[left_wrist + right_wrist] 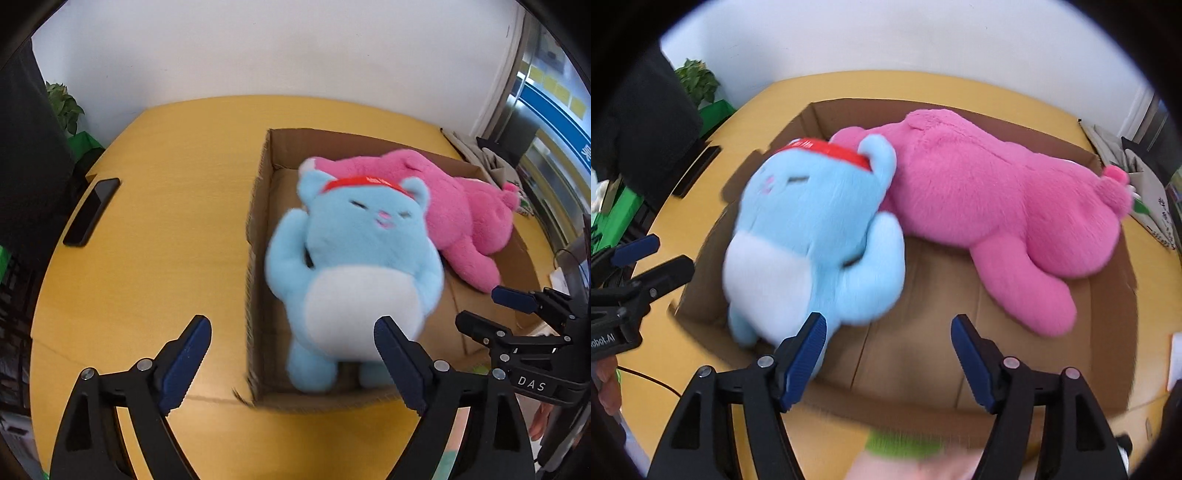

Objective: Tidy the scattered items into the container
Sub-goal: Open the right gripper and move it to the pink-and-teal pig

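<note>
A light blue plush cat [351, 254] with a red headband lies blurred in the open cardboard box [258, 206] on the yellow table [166, 166]. It leans against a big pink plush [461, 218] at the back of the box. My left gripper [293, 325] stands open at the box's near left wall; its right finger is in front of the cat's belly. My right gripper [889, 320] is open over the box floor [923, 295], with the blue cat [812, 236] beside its left finger and the pink plush [997, 195] behind. Neither holds anything.
A black phone [92, 210] lies on the table's left side. A potted plant [64, 103] stands behind the table at the left. Flattened cardboard [1145, 192] lies past the box at the back right. A blurred green thing [905, 448] shows under my right gripper.
</note>
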A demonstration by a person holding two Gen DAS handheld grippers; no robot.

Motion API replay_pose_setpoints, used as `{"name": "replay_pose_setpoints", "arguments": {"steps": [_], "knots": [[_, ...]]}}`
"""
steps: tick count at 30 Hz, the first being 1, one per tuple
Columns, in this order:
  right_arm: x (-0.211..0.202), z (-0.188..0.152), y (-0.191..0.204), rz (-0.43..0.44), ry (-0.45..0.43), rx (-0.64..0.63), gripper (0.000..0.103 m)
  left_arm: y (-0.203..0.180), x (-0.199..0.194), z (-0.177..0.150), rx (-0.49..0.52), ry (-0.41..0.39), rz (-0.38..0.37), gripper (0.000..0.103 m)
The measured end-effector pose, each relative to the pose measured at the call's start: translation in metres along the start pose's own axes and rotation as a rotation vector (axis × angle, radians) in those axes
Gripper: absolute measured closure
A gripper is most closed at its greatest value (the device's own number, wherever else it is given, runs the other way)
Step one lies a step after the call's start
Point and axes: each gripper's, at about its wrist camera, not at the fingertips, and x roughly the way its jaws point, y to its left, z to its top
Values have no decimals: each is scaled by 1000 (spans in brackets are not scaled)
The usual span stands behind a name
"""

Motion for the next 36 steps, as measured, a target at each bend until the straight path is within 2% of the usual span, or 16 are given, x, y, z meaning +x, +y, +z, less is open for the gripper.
{"name": "replay_pose_setpoints", "arguments": {"steps": [6,12,18,36], "knots": [[-37,-23,1,-52,-45,-9,33,-25,-21,-27,-35,-25,-10,10],[-63,-45,-11,-87,-69,0,33,-57,-39,-38,-3,-57,-11,10],[-66,-57,-21,-82,-59,6,33,-78,-49,-44,27,-68,-18,10],[-68,-69,-36,-63,-63,27,33,-95,-49,-53,51,-52,-20,10]]}}
